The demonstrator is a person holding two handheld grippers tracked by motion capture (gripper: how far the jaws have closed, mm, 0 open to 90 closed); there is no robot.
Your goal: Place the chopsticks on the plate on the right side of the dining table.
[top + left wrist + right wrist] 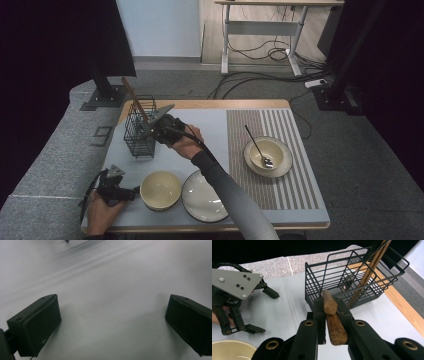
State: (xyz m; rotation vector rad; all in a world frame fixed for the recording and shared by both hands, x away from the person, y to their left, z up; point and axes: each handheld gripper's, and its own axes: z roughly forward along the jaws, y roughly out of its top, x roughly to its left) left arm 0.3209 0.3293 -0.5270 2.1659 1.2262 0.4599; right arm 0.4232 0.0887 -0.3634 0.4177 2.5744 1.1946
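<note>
While the right gripper (329, 315) clamps a wooden stick (333, 322) just beside the wire basket (352, 282), we judge we should tip it upright over the rim before release; the left gripper (116, 187), jaws wide and empty, idles near the cream bowl (160, 189); right gripper view reveals utensils already standing inside the basket

Place: a lab or recording studio
Floor: grey carpet (360, 150) with loose cables (260, 75)
Surroundings: black curtains (45, 50), black stands (102, 90), a height-adjustable desk (260, 27) behind
Set-up: dishes staged on a small bench (200, 104) with mats
</note>
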